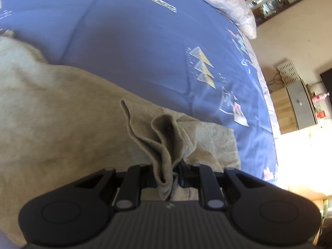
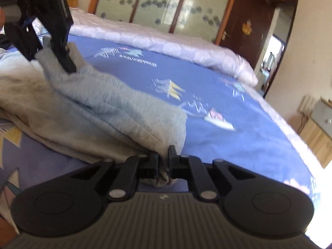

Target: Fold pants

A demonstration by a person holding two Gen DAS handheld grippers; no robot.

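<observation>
— What do the pants (image 2: 103, 112) look like?
— Beige-grey knit, soft and rumpled.
— Where do they lie?
— On the blue bed, spread left; the near edge is bunched and a ribbed hem (image 1: 164, 143) is pinched upright.

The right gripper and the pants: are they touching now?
Touching. In the right wrist view, the right gripper has its jaws shut on a bunched edge of the pants, with the cloth pinched between them.

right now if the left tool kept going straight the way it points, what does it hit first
Probably the beige pants it already grips: the left tool is shut on a bunched hem, with more of that fabric lying just ahead. Beyond it is the blue bedsheet; depth is unclear.
</observation>
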